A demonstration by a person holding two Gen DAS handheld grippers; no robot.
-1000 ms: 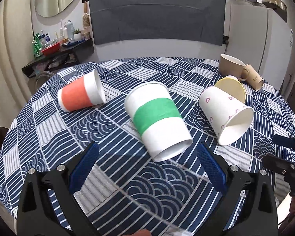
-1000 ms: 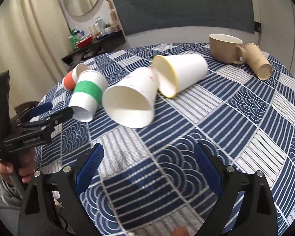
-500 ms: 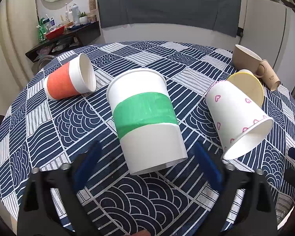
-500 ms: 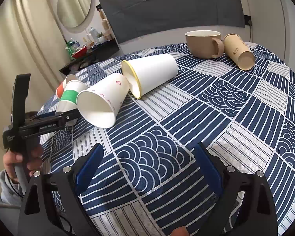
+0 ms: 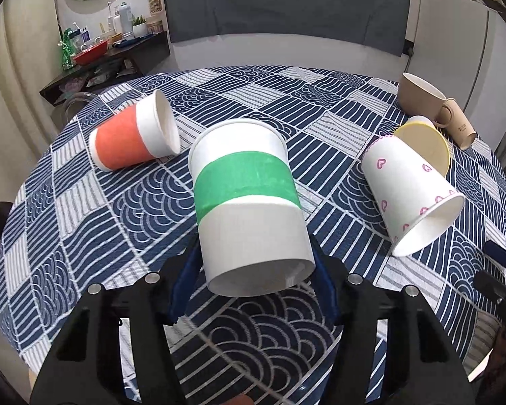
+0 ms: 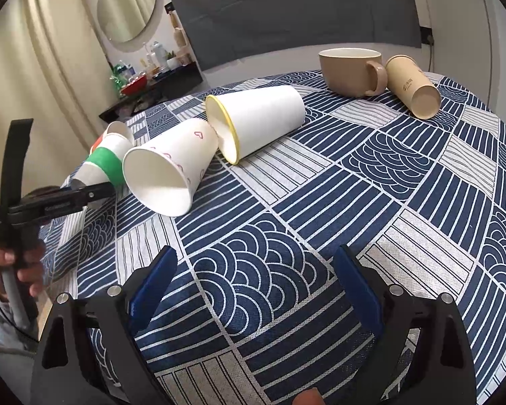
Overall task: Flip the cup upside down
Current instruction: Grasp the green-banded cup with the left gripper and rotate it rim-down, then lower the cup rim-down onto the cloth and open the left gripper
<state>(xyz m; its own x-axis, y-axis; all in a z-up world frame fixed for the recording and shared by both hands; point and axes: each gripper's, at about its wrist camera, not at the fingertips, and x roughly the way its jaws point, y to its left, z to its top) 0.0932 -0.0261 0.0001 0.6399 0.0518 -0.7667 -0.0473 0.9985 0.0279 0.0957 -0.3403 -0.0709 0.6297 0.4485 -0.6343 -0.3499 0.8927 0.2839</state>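
Observation:
A white paper cup with a green band [image 5: 249, 202] lies on its side on the blue patterned tablecloth [image 5: 84, 222], mouth toward me. My left gripper [image 5: 253, 280] has its blue pads [image 5: 184, 287] closed against both sides of the cup near its rim. The cup also shows in the right wrist view [image 6: 101, 165], with the left gripper [image 6: 84, 195] on it. My right gripper [image 6: 253, 293] is open and empty above the cloth at the table's near side.
An orange-banded cup [image 5: 131, 138], a heart-print cup [image 5: 411, 192] and a yellow-rimmed cup [image 6: 256, 121] lie on their sides. A tan mug [image 6: 350, 71] stands at the back with a tan paper cup [image 6: 411, 86] lying beside it. A shelf of clutter [image 5: 104, 50] stands far left.
My left gripper moved forward to the green-banded cup and closed its jaws on it near the rim. My right gripper drew back and rose a little, staying open.

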